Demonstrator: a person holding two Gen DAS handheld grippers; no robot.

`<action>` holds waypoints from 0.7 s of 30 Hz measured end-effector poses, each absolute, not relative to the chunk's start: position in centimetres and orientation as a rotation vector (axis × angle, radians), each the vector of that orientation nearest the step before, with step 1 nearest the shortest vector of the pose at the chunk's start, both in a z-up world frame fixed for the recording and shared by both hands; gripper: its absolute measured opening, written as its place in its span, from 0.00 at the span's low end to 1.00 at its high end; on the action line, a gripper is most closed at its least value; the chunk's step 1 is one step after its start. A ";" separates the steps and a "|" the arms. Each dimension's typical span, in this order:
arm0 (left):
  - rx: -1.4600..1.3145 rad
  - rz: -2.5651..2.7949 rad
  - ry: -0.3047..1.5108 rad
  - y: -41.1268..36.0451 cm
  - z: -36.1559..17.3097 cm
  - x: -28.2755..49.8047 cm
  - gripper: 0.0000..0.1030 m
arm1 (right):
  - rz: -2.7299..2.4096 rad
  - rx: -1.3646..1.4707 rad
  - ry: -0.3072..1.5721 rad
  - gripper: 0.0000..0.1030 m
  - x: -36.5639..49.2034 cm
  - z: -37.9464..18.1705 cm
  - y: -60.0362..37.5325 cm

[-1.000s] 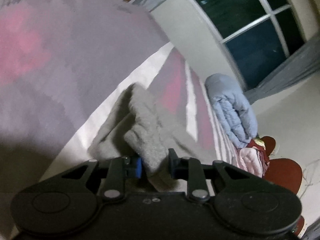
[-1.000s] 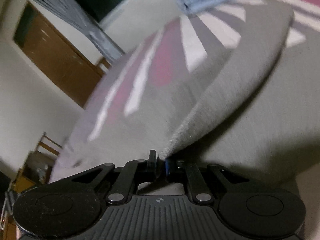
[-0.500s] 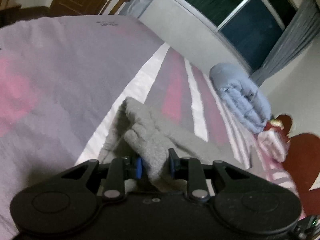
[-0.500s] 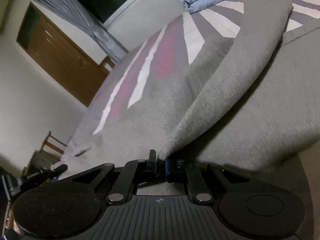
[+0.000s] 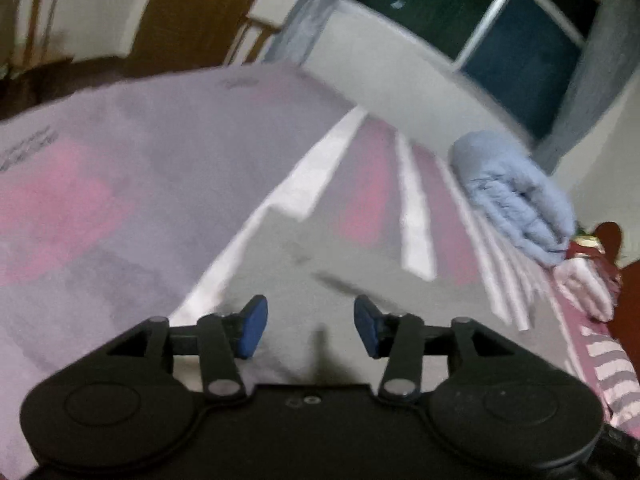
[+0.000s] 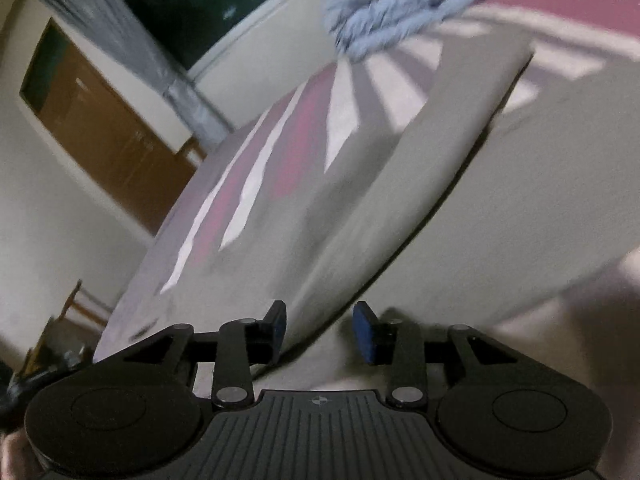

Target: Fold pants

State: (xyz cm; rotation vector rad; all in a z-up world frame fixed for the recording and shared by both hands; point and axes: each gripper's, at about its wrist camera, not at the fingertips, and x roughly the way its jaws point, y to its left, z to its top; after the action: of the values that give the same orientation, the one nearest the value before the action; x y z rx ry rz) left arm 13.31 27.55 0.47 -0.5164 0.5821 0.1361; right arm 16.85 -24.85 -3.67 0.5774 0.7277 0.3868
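Observation:
The grey pants [image 5: 304, 280] lie flat on the bed just ahead of my left gripper [image 5: 306, 330], which is open and holds nothing. In the right wrist view the pants [image 6: 420, 184] lie as a long folded grey band running up and to the right. My right gripper [image 6: 320, 330] is open, with the folded edge of the pants lying between its blue pads [image 6: 364, 330] and no grip on it. Both views are blurred.
The bed has a pink, white and lilac striped cover [image 5: 120, 184]. A rolled light-blue quilt [image 5: 516, 196] lies at the far end; it also shows in the right wrist view [image 6: 404, 12]. Folded pink clothes [image 5: 584, 284] sit beside it. A wooden door [image 6: 108, 132] and chairs stand beyond the bed.
Both grippers have opened and let go of the grey pants. The bunched cloth that stood between the left fingers now lies flat on the bed.

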 end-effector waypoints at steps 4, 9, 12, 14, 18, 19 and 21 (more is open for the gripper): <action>-0.394 0.136 0.605 23.3 1.4 16.3 0.59 | 0.320 0.570 0.699 0.37 20.7 -1.1 -25.8; -0.331 0.210 0.742 20.7 -2.7 19.3 0.53 | 0.263 0.521 0.728 0.37 25.8 0.1 -25.5; -0.325 0.230 0.717 20.7 -4.2 18.6 0.54 | 0.228 0.456 0.783 0.37 28.4 -0.5 -24.6; -0.320 0.249 0.702 20.3 -4.3 18.6 0.55 | 0.196 0.406 0.812 0.37 29.6 -1.3 -23.8; -0.302 0.282 0.664 18.9 -4.7 18.7 0.59 | 0.144 0.305 0.849 0.40 31.1 -2.5 -22.4; -0.289 0.283 0.650 18.4 -5.0 18.5 0.62 | 0.133 0.272 0.861 0.45 31.8 -2.6 -21.9; -0.248 0.293 0.620 17.5 -5.6 17.9 0.62 | 0.073 0.144 0.877 0.66 32.9 -3.1 -20.5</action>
State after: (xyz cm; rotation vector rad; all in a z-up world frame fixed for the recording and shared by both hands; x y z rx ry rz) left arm 17.86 17.52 -5.58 -0.2484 0.6199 0.2932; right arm 32.86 -20.49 -3.08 0.1442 0.8767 0.0733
